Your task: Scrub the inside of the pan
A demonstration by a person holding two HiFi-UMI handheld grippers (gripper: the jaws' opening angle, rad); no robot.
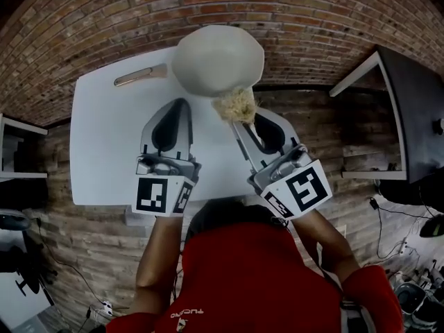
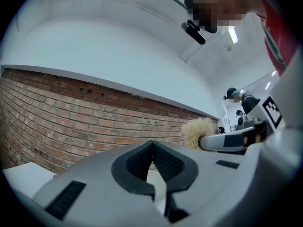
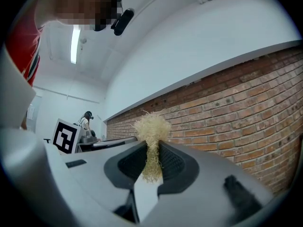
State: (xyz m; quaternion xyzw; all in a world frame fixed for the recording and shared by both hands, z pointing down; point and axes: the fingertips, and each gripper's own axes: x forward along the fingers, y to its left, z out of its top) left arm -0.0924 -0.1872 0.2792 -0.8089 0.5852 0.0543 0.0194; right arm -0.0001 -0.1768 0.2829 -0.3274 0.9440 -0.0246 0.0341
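A pan with a pale cream inside sits at the far edge of the white table, its handle pointing left. My right gripper is shut on a straw-coloured scrubber, which hangs at the pan's near rim. In the right gripper view the scrubber is pinched between the jaws of the right gripper and fluffs out above them. My left gripper is shut and holds nothing, just short of the pan's near-left side. In the left gripper view the left gripper has its jaws closed tip to tip, with the scrubber off to the right.
A brick wall stands right behind the table. A dark table stands to the right beyond a gap. Cables and gear lie on the floor at the lower right. A person works far off in the room.
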